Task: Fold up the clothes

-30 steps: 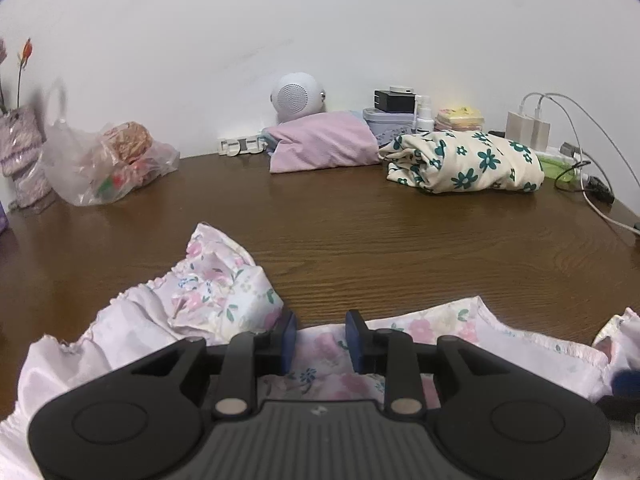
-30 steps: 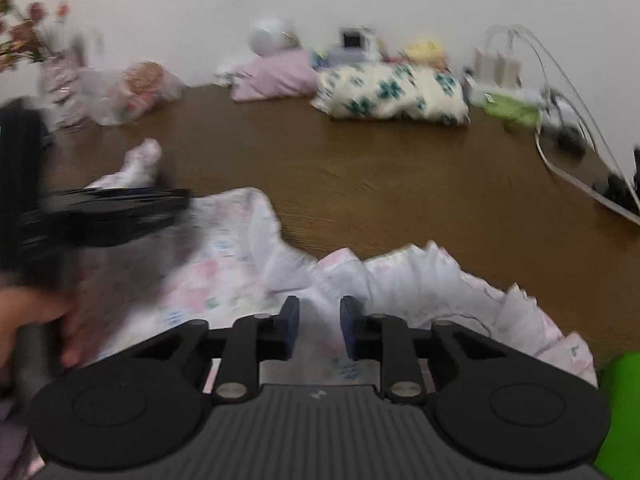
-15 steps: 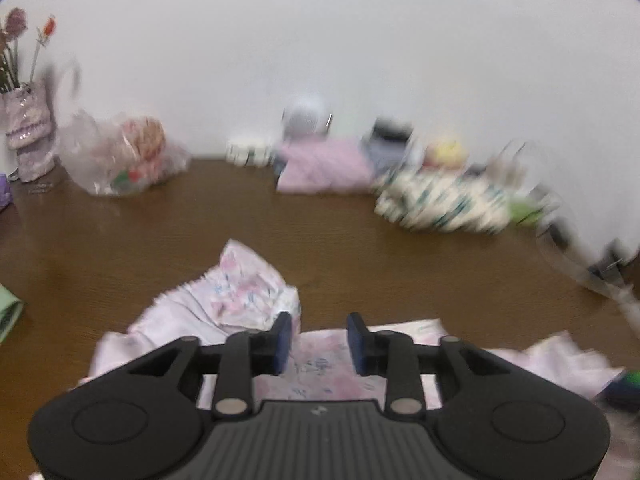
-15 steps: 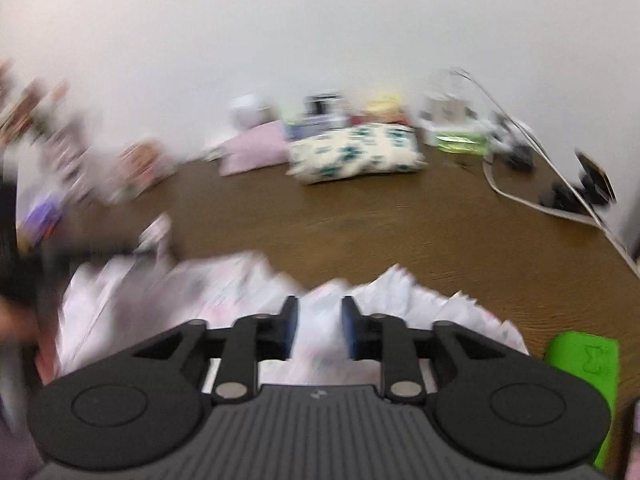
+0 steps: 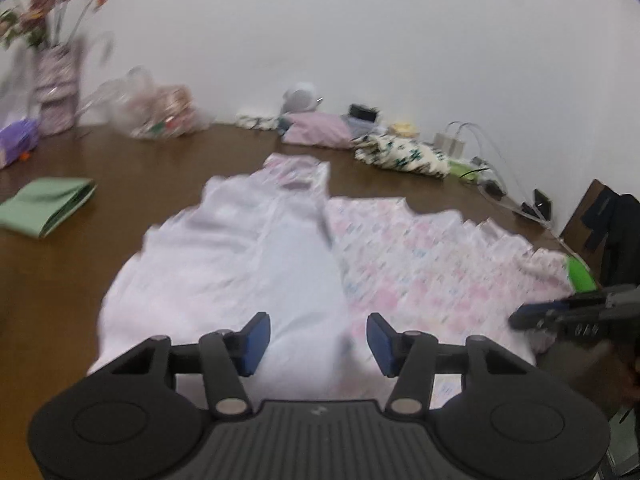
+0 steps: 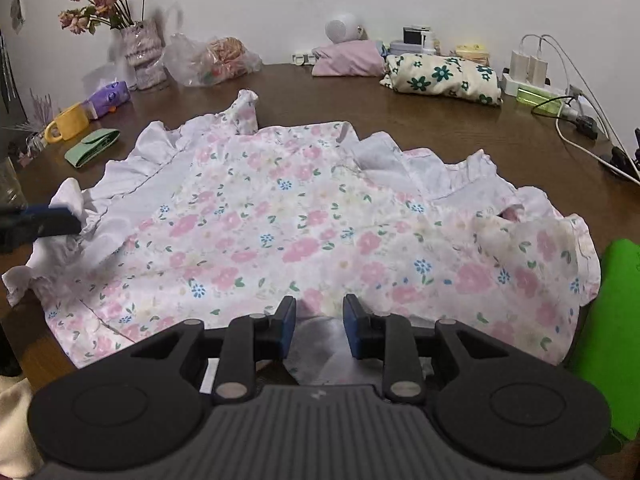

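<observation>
A pale garment with pink flowers and ruffled edges (image 6: 300, 220) lies spread on the brown table (image 6: 400, 108). In the blurred left wrist view its white inner side (image 5: 240, 264) shows at the left. My left gripper (image 5: 318, 342) hovers open over the near part of the garment, and its pads press on nothing. My right gripper (image 6: 320, 326) sits at the near hem, shut on a raised fold of the cloth. The left gripper's blue tip (image 6: 52, 220) shows beside the left ruffle. The right gripper (image 5: 560, 312) shows at the garment's right edge.
A folded green cloth (image 6: 92, 148), a yellow mug (image 6: 68, 124), a purple toy (image 6: 108, 98), a vase of flowers (image 6: 144, 56) and a plastic bag (image 6: 216, 60) line the left and back. Folded pink (image 6: 348, 60) and flowered (image 6: 444, 76) cloths, chargers with cables (image 6: 532, 68) and a green object (image 6: 616, 320) lie to the right.
My left gripper opened, let go of the cloth and drew back and aside. The crumpled garment now lies spread flat. My right gripper shifted while keeping the hem.
</observation>
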Demonstrator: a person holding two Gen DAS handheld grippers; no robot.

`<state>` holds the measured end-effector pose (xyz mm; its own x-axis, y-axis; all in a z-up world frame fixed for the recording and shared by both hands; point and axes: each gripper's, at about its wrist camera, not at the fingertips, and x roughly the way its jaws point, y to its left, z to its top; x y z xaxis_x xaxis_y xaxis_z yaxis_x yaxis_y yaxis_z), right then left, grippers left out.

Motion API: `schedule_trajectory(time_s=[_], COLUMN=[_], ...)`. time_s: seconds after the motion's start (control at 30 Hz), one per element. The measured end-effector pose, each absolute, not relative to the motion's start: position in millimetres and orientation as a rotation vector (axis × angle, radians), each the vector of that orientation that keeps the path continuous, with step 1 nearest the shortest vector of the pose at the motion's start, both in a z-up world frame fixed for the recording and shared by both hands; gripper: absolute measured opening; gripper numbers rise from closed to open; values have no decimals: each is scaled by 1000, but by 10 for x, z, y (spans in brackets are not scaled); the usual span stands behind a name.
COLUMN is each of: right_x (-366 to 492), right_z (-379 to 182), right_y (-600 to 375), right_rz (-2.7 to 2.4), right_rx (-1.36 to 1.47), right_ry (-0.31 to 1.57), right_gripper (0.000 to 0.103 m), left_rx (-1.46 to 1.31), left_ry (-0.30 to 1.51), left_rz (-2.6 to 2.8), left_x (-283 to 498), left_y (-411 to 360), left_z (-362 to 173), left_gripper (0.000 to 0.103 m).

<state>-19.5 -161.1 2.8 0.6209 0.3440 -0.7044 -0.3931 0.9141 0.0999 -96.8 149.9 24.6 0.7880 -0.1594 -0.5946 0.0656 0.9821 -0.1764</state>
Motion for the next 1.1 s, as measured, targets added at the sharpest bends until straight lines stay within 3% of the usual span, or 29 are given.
schedule_trajectory(time_s=[0.23, 0.3, 0.37, 0.4, 0.57, 0.83, 0.9, 1.03, 1.1], right_x=[-401, -593, -822, -934, -1166, -1144, -1108, -1113, -1140], right_z=[161, 262, 309, 306, 143, -55, -69, -67, -59], right_y=[-1719, -1720, -1689, -1661, -1419, -1349, -1362, -1369, -1357], right_rz=[396, 495, 612, 669, 781, 791, 787, 784, 799], right_rx=[-72, -68, -96, -118, -216, -246, -237, -262, -280], right_ry=[761, 703, 660, 643, 656, 679, 668, 649, 647], right_gripper=[28, 38, 56, 58, 58, 56, 52, 21, 15], left_rx=[-120, -73, -14, 15, 76, 137, 135, 124, 116], left_ry=[603, 557, 556, 558, 650, 627, 603, 581, 592], left_rz=[-185, -286, -343, -368, -357, -355, -359, -369, -370], left_x=[-1357, -1534, -1632, -1675, -1579, -1551, -1553, -1568, -1562], left_y=[1695, 1717, 1713, 1710, 1753, 1822, 1883, 2019, 2034], left_z=[307, 373, 337, 313, 60, -48, -69, -67, -47], left_gripper=[51, 55, 59, 59, 58, 57, 40, 14, 3])
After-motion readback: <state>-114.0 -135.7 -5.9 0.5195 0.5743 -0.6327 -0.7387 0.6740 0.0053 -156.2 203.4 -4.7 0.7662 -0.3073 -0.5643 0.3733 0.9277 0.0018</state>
